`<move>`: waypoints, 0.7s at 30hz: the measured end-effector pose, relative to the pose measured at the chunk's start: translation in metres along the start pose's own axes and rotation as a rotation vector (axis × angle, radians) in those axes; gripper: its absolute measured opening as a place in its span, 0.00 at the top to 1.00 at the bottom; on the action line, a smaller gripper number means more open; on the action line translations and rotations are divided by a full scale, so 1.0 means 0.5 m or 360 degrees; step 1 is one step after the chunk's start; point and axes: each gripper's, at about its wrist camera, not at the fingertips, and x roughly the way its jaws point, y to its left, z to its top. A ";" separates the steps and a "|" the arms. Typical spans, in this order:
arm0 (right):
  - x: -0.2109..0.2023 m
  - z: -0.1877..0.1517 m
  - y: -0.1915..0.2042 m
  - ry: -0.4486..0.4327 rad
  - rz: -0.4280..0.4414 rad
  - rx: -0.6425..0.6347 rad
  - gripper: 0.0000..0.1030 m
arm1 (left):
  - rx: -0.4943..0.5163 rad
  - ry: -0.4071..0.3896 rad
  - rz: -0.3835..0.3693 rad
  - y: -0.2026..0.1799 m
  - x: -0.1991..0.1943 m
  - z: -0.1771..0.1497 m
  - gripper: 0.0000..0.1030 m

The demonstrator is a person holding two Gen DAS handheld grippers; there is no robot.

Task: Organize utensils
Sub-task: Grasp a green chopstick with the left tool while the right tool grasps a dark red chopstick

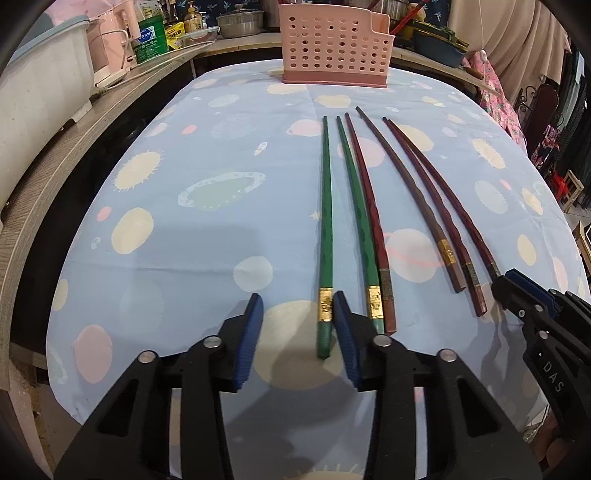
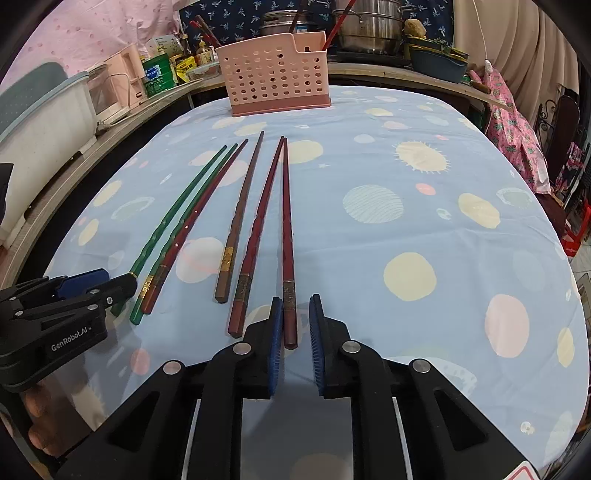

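Several chopsticks lie side by side on the blue planet-print tablecloth point(image 1: 184, 229), tips pointing away. Two are green point(image 1: 325, 236), the others dark red or brown point(image 2: 255, 225). A pink perforated utensil holder point(image 1: 332, 48) stands upright at the table's far end; it also shows in the right wrist view point(image 2: 275, 74). My left gripper point(image 1: 298, 306) is open, its pads either side of the leftmost green chopstick's handle end. My right gripper point(image 2: 295, 306) is open around the handle end of the rightmost red chopstick point(image 2: 288, 258), with its left pad near or touching it.
A wooden counter point(image 1: 74, 147) curves along the left with a white bin point(image 1: 40, 88), pink appliance, bottles and steel pots point(image 2: 369, 29). Pink patterned cloth point(image 2: 513, 125) hangs at the right. Bare tablecloth lies right of the chopsticks point(image 2: 424, 221).
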 end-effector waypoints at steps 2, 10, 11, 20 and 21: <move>0.000 0.001 0.000 0.0001 -0.0005 -0.0005 0.89 | -0.0003 0.0000 0.0009 0.002 0.000 0.002 0.77; 0.002 0.004 -0.004 0.0009 -0.0007 -0.0013 0.93 | 0.0001 0.0002 0.0032 0.004 0.001 0.004 0.91; 0.002 0.005 -0.005 0.0010 -0.0005 -0.0011 0.93 | 0.0000 0.0003 0.0032 0.003 0.001 0.004 0.91; -0.014 0.013 -0.019 -0.0019 -0.0009 0.0017 0.93 | -0.0049 0.0034 0.0030 0.018 0.000 0.008 0.93; -0.017 0.015 -0.021 -0.0025 -0.0009 0.0025 0.93 | -0.0059 0.0038 0.0030 0.022 0.000 0.008 0.93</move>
